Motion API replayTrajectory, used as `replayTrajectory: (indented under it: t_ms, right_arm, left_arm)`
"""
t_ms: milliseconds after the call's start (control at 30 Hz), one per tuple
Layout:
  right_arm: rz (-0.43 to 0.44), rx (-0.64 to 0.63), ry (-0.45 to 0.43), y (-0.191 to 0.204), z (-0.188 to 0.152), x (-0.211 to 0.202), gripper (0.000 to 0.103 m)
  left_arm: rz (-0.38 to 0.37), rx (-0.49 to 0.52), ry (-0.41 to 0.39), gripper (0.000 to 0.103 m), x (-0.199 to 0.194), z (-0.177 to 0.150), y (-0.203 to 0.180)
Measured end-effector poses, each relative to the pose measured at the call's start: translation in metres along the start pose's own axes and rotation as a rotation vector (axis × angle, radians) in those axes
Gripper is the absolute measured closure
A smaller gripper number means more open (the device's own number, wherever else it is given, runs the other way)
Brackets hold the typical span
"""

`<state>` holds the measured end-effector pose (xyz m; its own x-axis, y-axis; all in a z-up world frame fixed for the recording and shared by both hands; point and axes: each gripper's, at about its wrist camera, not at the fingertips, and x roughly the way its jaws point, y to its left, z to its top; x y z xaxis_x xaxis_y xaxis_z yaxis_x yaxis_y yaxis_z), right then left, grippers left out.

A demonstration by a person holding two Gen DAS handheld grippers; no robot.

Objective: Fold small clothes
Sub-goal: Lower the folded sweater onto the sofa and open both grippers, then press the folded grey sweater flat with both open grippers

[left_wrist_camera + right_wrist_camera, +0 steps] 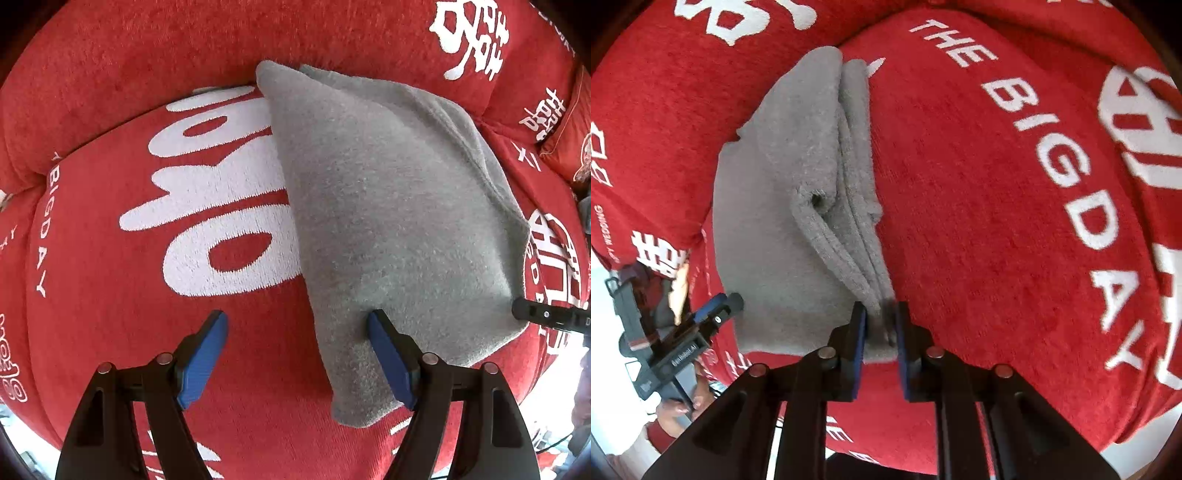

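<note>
The soft grey fleece garment (388, 221), already doubled into a long wedge, lies on the red plush sofa cover with white lettering (110, 110), so the fold looks well under way. In the right wrist view the right tongs (881, 321) are narrowed onto the stacked edges at the garment's near corner, lower centre of the frame, pads pressing the layers. The left tongs (297, 321) stand wide, one blue pad resting on the cloth's left edge, nothing gripped. Its long axis runs from the lower centre up to the blunt tip at upper centre in both views. The next move probably calls for the left tongs to pinch their edge so both carry the near end toward that tip
</note>
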<state>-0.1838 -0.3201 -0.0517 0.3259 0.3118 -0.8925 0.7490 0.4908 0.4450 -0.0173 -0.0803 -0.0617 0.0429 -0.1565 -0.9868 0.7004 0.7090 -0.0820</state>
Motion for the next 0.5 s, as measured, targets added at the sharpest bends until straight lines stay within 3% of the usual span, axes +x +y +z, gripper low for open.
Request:
replayTrajectory:
  t_ms: [67, 267, 367, 500]
  right_arm:
    - [-0.013, 0.001, 0.012, -0.003, -0.004, -0.007, 0.072]
    - [-0.005, 0.0, -0.018, -0.003, -0.001, -0.031, 0.071]
    - [0.002, 0.0, -0.043, 0.001, 0.005, -0.039, 0.061]
    - [0.076, 0.0, -0.099, 0.01, 0.026, -0.049, 0.057]
  left_arm:
    - [-0.006, -0.015, 0.01, 0.024, -0.001, 0.001, 0.002]
    - [-0.007, -0.039, 0.026, 0.024, -0.005, 0.008, 0.0]
    - [-0.006, -0.042, 0.026, 0.024, -0.005, 0.011, -0.001]
    - [-0.016, -0.065, 0.017, 0.024, -0.008, 0.016, 0.003]
